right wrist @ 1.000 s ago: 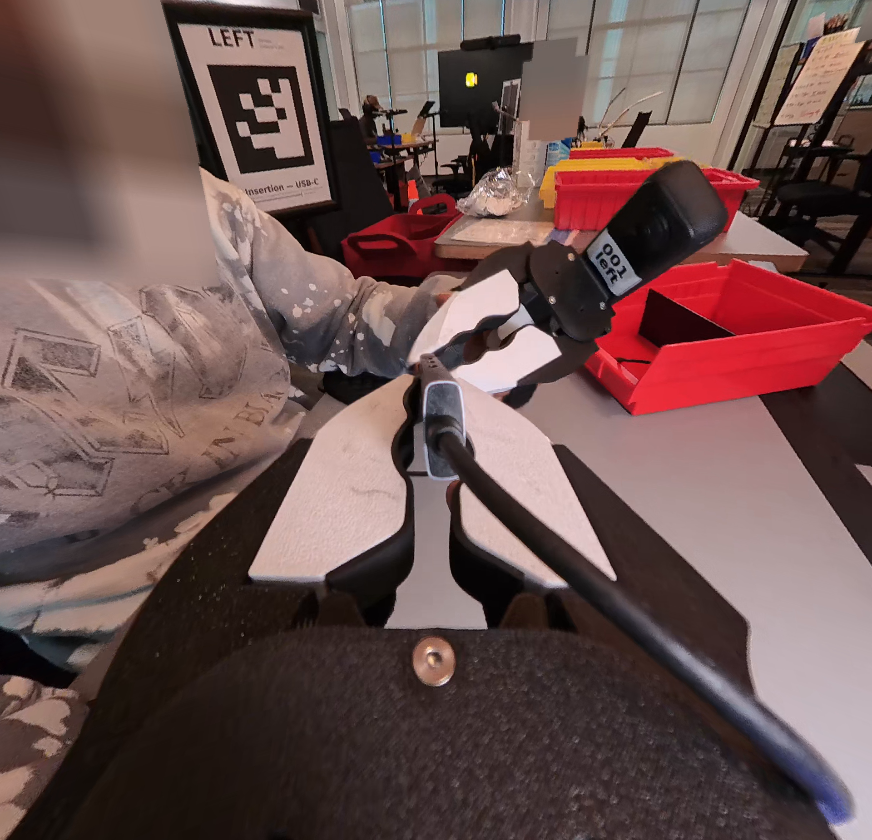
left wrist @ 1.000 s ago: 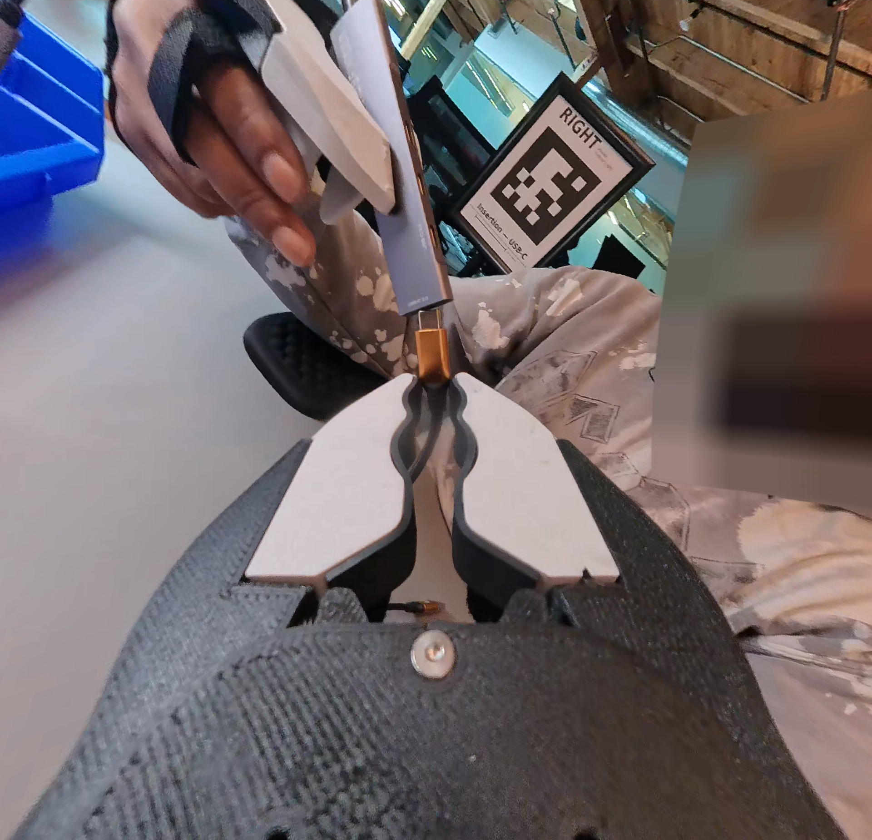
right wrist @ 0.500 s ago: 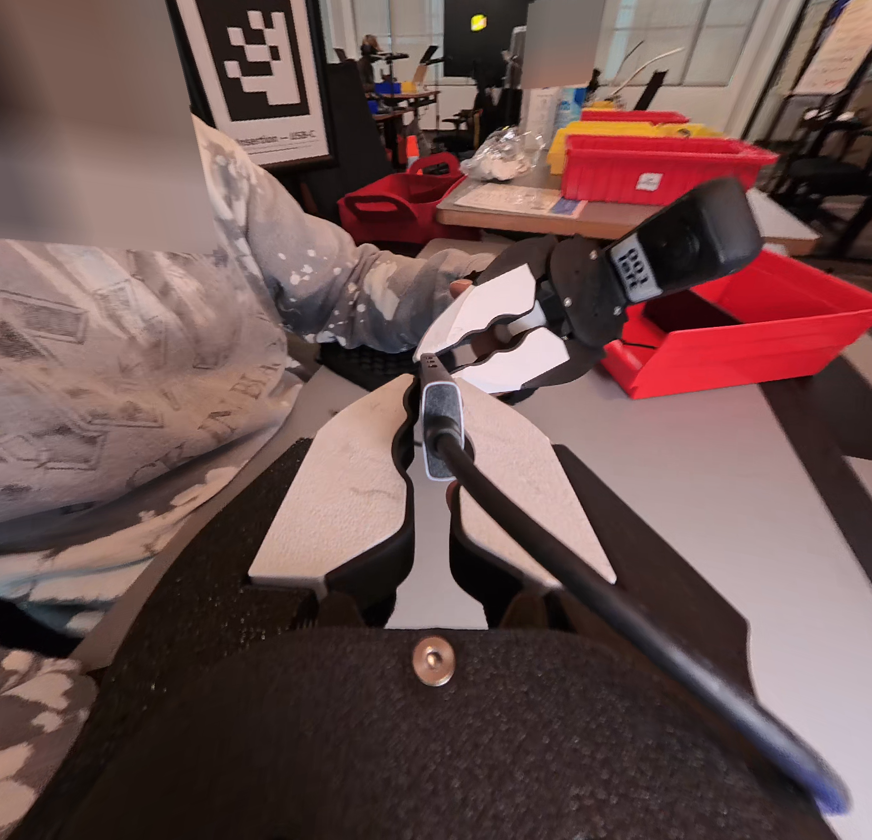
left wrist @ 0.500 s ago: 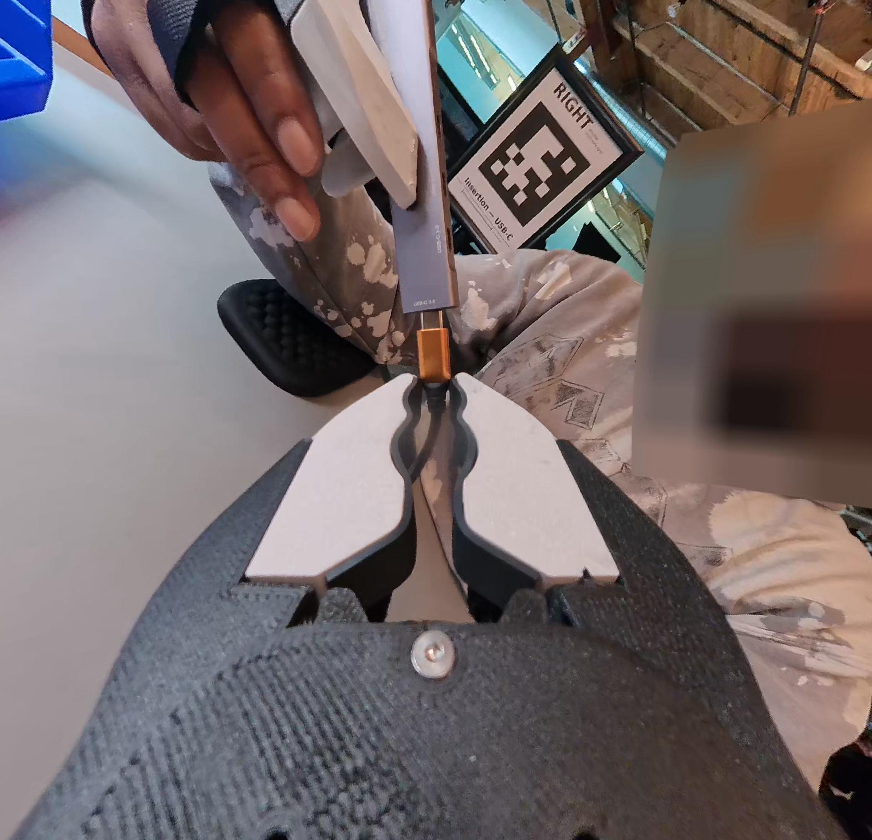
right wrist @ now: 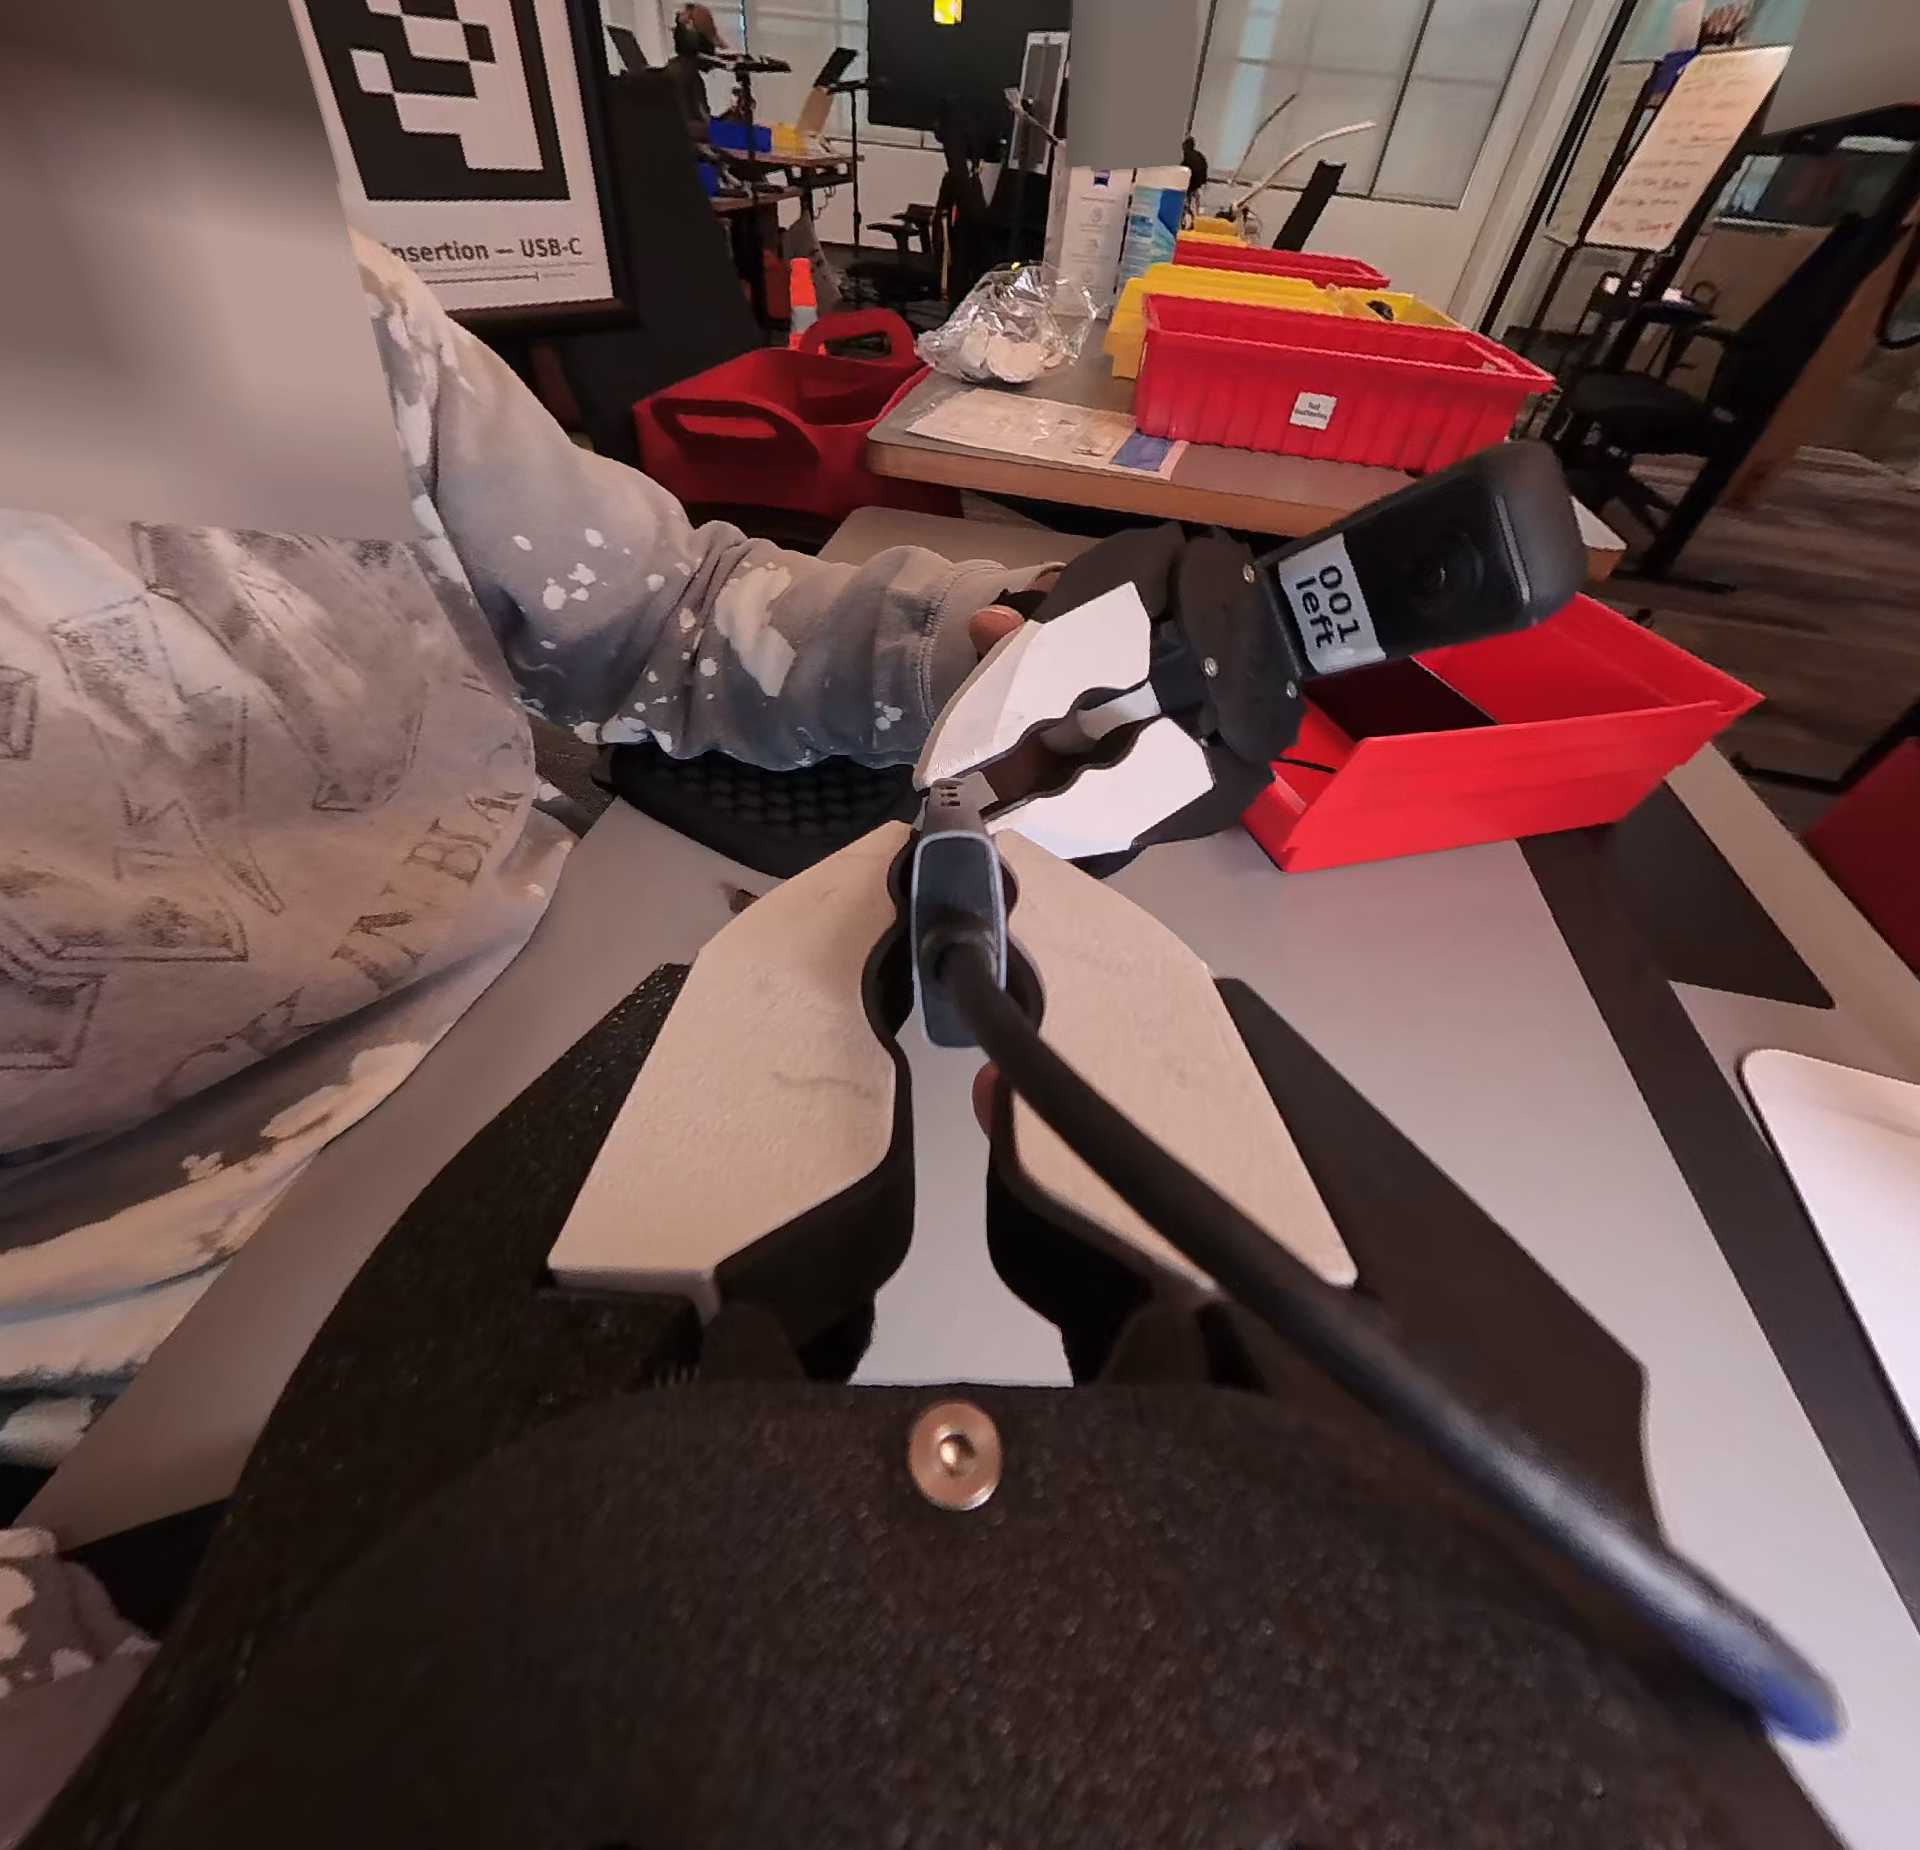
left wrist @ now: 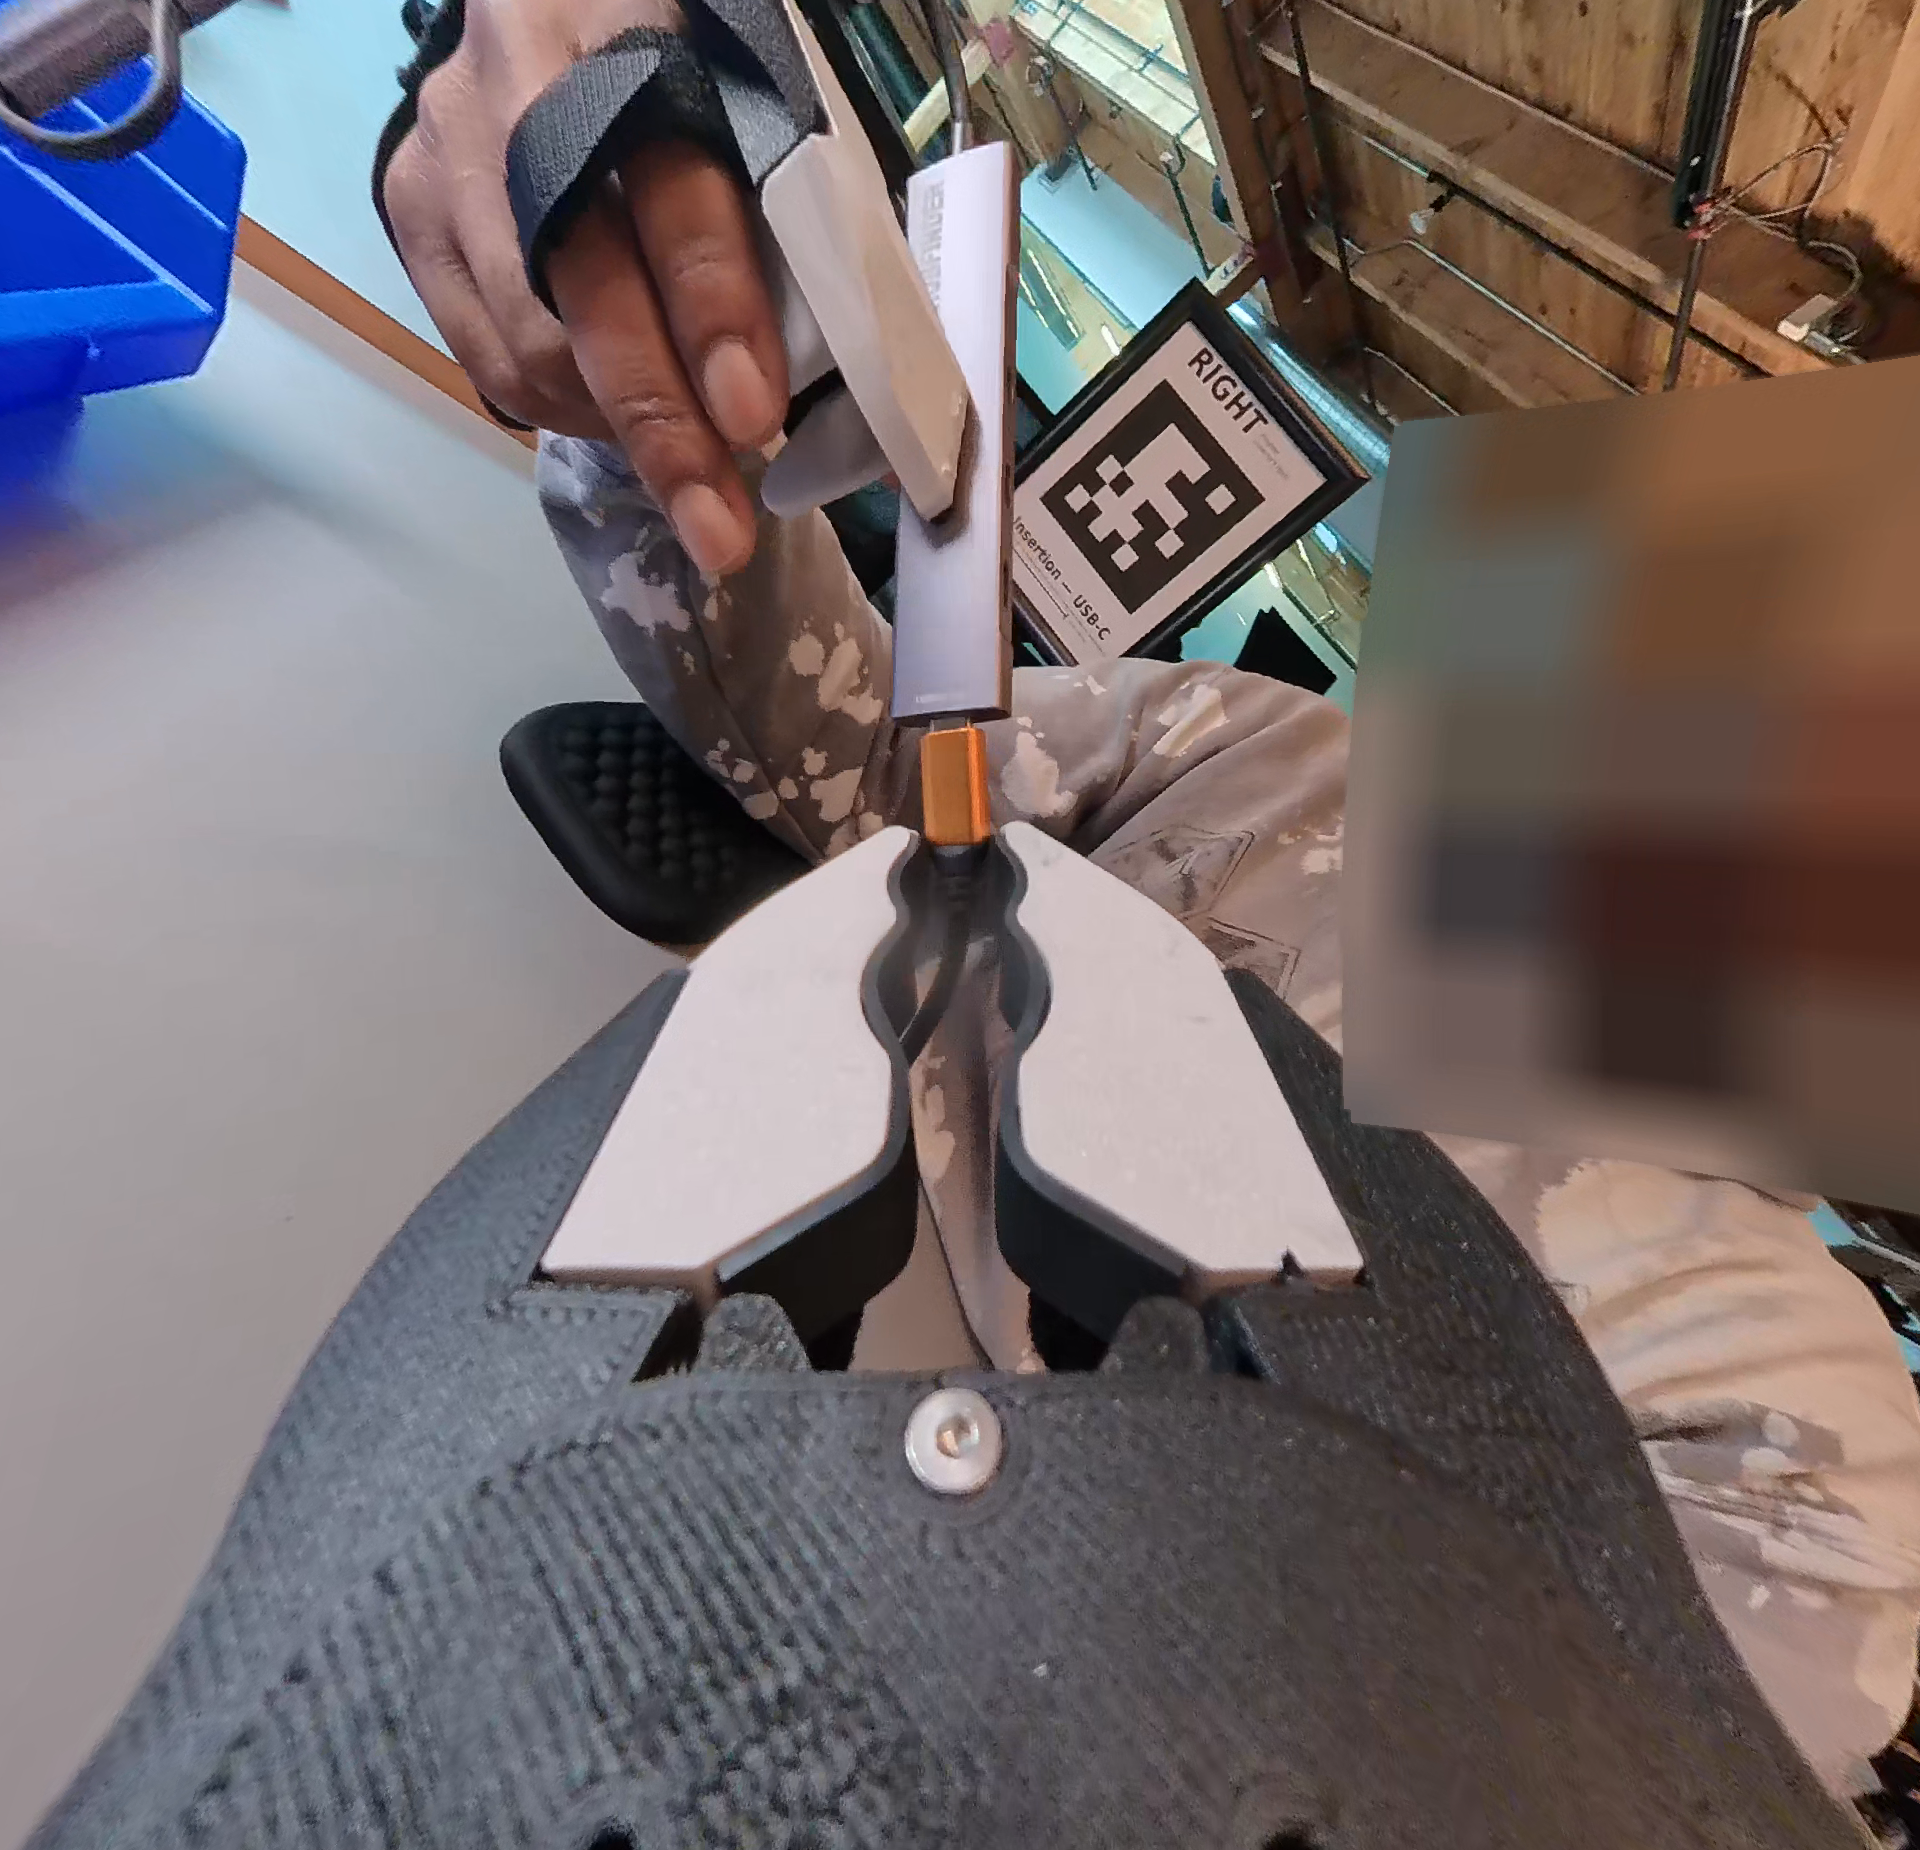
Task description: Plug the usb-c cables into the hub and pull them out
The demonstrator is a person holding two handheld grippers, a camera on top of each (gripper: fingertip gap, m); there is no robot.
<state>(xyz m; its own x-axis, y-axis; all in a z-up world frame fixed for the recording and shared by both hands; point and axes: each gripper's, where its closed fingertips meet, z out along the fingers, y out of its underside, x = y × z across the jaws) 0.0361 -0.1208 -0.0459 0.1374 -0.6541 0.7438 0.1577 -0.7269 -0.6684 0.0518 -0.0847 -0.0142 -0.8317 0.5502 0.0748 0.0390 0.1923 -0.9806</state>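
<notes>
while the left gripper (left wrist: 957, 844) pinches the orange plug (left wrist: 956, 788), the right gripper (right wrist: 948, 844) clamps the hub (left wrist: 956, 553).

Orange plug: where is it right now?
Left wrist view, centre: the orange plug is pinched at the left gripper fingertips, its tip at the grey hub's end port.

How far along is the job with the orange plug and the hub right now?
Done: the left gripper is shut on the orange plug and the right gripper on the hub. In hand: the plug's metal tip meets the hub's end port, not visibly seated. Left: finish that step, then pull out.
</notes>
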